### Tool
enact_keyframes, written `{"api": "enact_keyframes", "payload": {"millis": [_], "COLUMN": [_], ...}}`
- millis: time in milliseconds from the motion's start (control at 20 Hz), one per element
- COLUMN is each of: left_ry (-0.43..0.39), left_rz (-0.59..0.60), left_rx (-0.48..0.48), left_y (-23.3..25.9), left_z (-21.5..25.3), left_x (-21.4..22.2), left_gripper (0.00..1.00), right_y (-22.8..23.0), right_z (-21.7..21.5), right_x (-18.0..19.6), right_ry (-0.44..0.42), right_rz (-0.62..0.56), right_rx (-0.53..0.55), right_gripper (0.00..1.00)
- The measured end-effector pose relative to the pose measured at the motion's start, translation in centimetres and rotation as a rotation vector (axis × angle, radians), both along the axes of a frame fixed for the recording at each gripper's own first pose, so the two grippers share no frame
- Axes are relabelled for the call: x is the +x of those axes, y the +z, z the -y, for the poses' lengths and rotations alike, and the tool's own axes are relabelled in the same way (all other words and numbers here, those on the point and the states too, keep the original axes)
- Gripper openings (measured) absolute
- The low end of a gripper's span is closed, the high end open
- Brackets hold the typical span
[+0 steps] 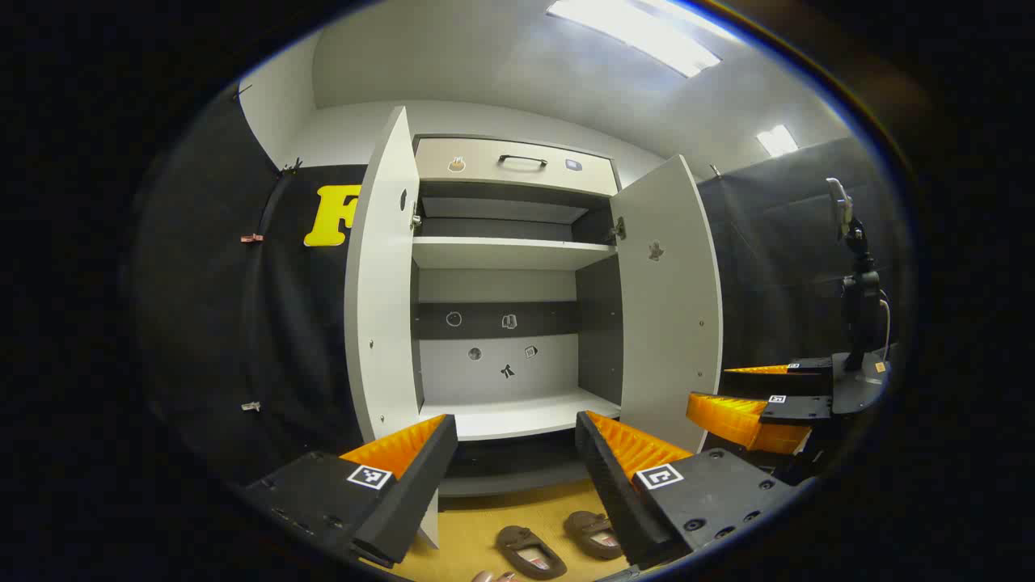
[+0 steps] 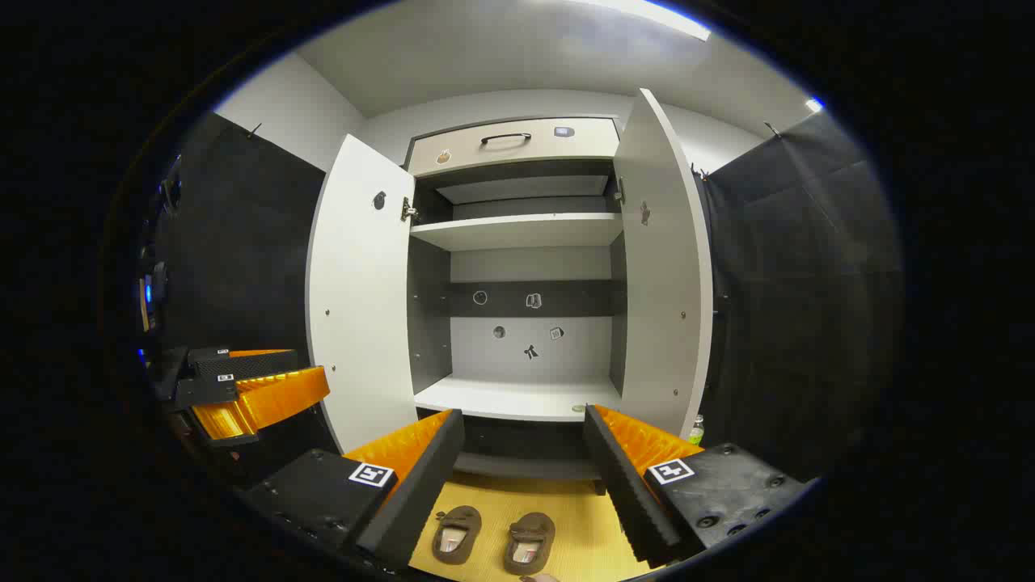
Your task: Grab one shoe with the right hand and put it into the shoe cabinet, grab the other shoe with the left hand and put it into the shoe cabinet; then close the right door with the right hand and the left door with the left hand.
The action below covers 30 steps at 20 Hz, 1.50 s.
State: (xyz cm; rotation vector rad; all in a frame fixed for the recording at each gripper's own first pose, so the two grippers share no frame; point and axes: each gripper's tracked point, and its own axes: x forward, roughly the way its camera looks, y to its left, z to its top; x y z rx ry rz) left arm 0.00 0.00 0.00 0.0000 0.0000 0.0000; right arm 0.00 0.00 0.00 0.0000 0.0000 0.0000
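While both white cabinet doors (image 2: 360, 299) stand wide, each hand-held gripper (image 1: 517, 477) (image 2: 525, 477) gapes empty above two brown shoes (image 2: 493, 537) on the yellow floor (image 2: 582, 517).

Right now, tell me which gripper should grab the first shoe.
Right. The right gripper hangs open directly above both brown shoes on the yellow floor; they sit off-centre below the left gripper.

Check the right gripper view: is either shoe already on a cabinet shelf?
No, both shoes sit on the yellow floor in front of the open shoe cabinet.
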Motion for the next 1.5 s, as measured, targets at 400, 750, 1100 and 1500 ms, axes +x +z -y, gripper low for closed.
{"api": "enact_keyframes", "payload": {"millis": [400, 750, 1100, 1500], "left_ry": [0.001, 0.004, -0.018, -0.039], "left_rz": [0.000, -0.010, -0.006, -0.001], "left_rx": [-0.003, -0.016, -0.034, -0.083], "left_y": [0.0, -0.5, -1.2, -3.1], "left_z": [-0.3, -0.6, -1.4, -3.2], "left_x": [0.3, 0.6, 0.7, 1.4], "left_gripper": [0.94, 0.94, 0.94, 0.94], "right_y": [0.0, -0.2, 0.0, -6.5], "right_z": [0.3, 0.3, 0.3, -1.0], "right_x": [0.6, 1.0, 1.1, 2.3], "right_ry": [-0.014, -0.021, -0.044, -0.053], "right_rz": [0.001, -0.006, 0.019, -0.104], "right_rx": [0.012, 0.010, 0.026, 0.024], "right_gripper": [0.98, 0.98, 0.98, 0.98]}}
